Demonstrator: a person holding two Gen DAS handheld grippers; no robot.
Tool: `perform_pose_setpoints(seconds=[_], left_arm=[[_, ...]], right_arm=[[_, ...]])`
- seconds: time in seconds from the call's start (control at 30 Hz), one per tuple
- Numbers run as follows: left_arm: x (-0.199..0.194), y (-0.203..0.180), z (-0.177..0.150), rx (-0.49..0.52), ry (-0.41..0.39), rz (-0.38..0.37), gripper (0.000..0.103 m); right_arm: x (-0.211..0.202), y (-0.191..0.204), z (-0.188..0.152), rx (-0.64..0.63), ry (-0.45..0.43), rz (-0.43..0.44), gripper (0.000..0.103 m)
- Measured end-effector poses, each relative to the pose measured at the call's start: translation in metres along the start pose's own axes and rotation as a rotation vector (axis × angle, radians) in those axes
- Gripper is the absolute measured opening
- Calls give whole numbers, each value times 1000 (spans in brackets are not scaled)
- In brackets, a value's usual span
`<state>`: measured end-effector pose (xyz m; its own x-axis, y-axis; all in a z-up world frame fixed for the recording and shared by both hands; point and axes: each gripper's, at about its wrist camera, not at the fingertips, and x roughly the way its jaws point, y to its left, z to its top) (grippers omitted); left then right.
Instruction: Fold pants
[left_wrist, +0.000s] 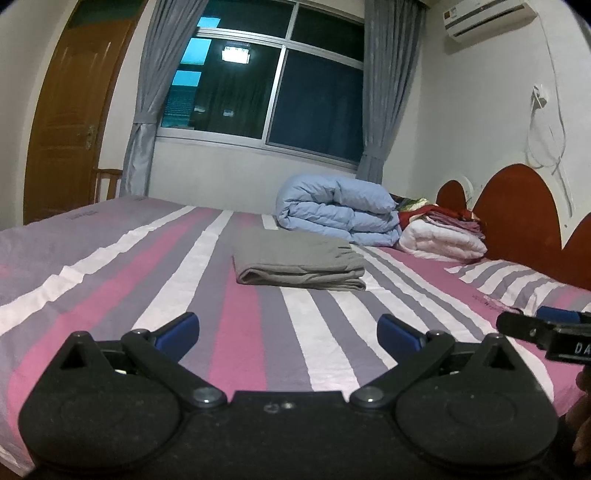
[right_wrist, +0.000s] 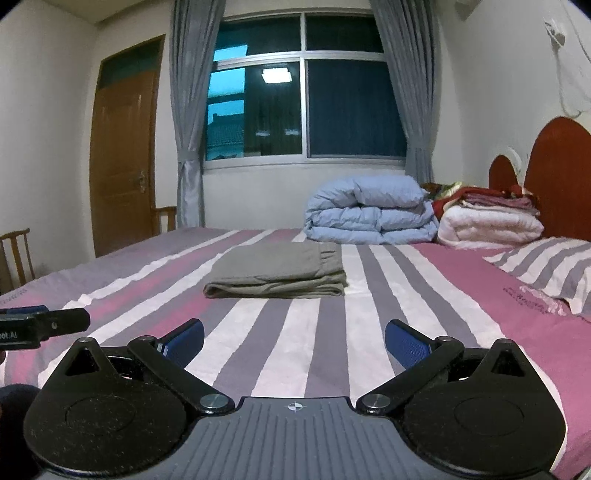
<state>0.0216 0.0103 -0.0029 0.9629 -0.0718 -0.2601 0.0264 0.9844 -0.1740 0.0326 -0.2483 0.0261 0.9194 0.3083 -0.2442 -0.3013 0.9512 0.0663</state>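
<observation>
I'm seeing my left claw (left_wrist: 288, 334): matte black body, blue pads, silver pivot screws, two round discs | my right claw (right_wrist: 294, 341): same black linkage, blue ribbed pads, grey ridged plate with crosshair mark | white lettering on each claw's side

Folded pants (left_wrist: 299, 264) lie mid-bed (left_wrist: 110, 280), duvet (left_wrist: 338, 210) behind, pillow (left_wrist: 517, 282) right.

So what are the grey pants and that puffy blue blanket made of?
The pants look like soft matte cloth, maybe cotton: the folded layers sag and crease. The blanket looks like smooth, faintly shiny fabric with fluffy filling, since it bulges in rolls. I can't tell the exact fibre.
</observation>
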Motion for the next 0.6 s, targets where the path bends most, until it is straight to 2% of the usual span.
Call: perform_pose_setpoints(seconds=[0.17, 0.4, 0.6], left_arm=[[-2, -3, -3, 46, 1, -25, 97], [-6, 5, 0, -7, -27, -13, 97], [-7, 5, 0, -7, -32, -10, 97]], right_arm=[[-1, -5, 2, 37, -20, -15, 103], [4, 1, 2, -15, -11, 4, 103], [7, -4, 1, -7, -7, 12, 103]])
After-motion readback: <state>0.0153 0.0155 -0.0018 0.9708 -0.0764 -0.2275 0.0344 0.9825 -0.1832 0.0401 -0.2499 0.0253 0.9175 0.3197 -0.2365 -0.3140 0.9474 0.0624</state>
